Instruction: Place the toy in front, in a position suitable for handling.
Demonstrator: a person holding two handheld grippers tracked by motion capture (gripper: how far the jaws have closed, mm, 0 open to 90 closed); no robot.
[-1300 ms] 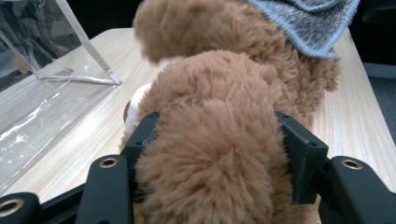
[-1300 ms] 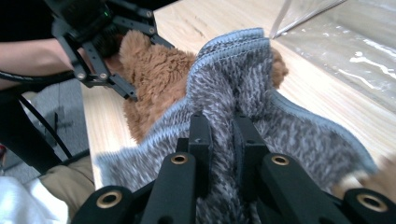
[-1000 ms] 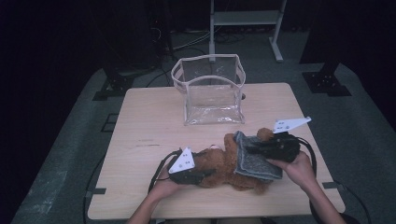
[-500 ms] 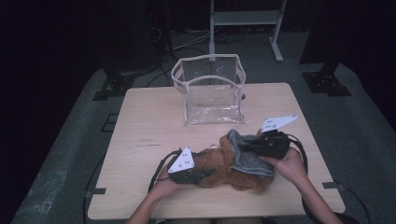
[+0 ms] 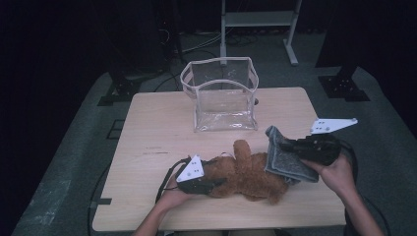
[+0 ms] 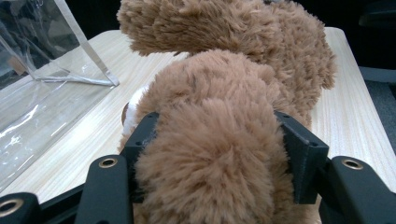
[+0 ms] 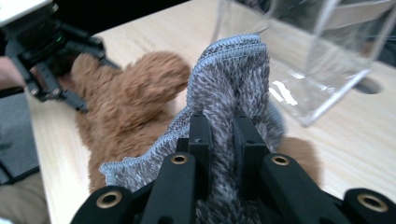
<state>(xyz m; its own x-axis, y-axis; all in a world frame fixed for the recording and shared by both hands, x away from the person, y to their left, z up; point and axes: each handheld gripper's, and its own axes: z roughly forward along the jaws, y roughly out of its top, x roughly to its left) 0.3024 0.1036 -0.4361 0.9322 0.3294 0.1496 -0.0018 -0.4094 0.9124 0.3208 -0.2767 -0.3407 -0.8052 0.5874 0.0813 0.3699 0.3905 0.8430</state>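
Now clamping brown teddy bear [image 6: 210, 140] in left gripper [image 5: 196, 181]; pinching grey cloth [image 7: 229, 93] in right gripper [image 7: 219, 135]. Standing beyond both, clear plastic bag [image 5: 221, 98]; cloth draping over bear.

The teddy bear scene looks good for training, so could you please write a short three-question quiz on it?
1. True or false: the left tool is shut on the teddy bear.
2. What does the right tool hold? A) a grey cloth B) a clear bag C) a cable
3. Where does the clear bag stand relative to the bear: nearer the person or farther away?

Key:
1. True; its jaws squeeze a brown furry part.
2. A; the grey cloth is pinched and partly lifted above the bear.
3. Farther away, upright on the table, with nothing visible inside.
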